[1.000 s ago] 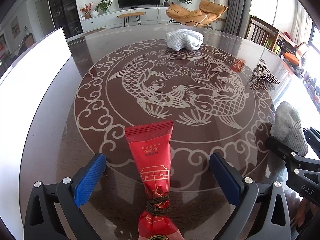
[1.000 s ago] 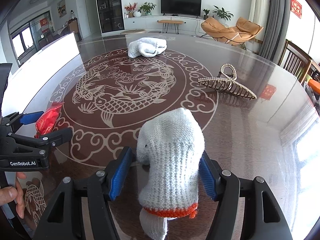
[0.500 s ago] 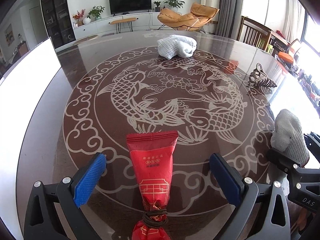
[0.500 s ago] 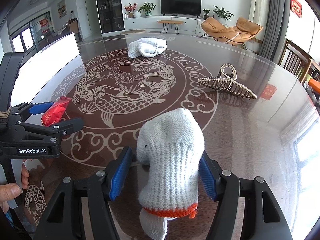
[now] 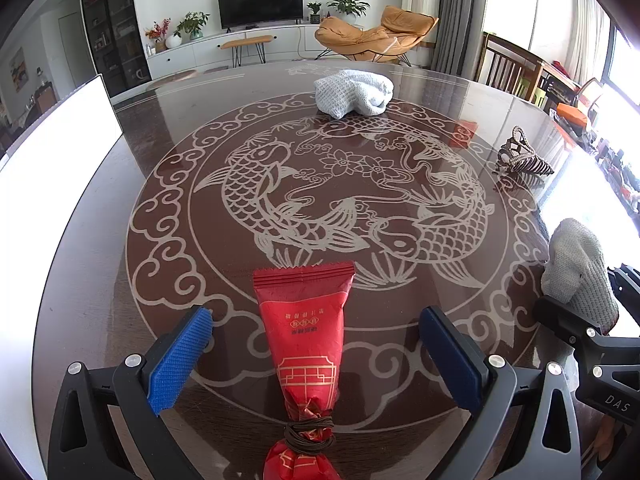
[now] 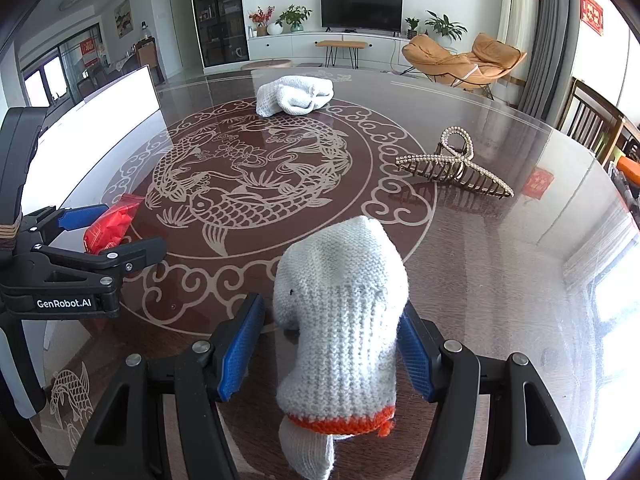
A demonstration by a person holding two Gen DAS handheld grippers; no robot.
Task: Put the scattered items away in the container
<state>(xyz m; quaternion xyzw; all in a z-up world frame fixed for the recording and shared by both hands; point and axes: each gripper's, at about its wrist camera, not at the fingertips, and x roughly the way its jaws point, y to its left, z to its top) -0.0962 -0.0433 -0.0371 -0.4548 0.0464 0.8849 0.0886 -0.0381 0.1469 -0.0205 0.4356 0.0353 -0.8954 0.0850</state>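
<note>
Nearest my left gripper (image 5: 314,354), its blue pads spread wide; a red snack packet (image 5: 306,332) lies between them on the glass, touching neither pad, its tied neck towards the camera. My right gripper (image 6: 332,346) has its jaws apart around a grey knitted glove (image 6: 340,320) with an orange cuff; the right pad looks to be against the knit, the left pad just clear of it; I cannot tell whether the glove rests on the table or is lifted.

Surface: a dark glossy table (image 5: 100,264), glass-topped, with a pale twin-carp medallion ringed by cloud scrolls (image 5: 340,208); strong window glare on its right side. On my left, the white wall of a container (image 5: 44,160) stands along the table edge.

Mid table, to the right: a pearl-studded claw hair clip (image 6: 456,166), alone; farther, beyond the medallion, a second bunched white knit glove (image 6: 296,94).

Room beyond: white low cabinet with television (image 6: 360,10), potted plants, tan lounge chair (image 6: 464,62), grey curtains, dark wooden chairs on the right.
</note>
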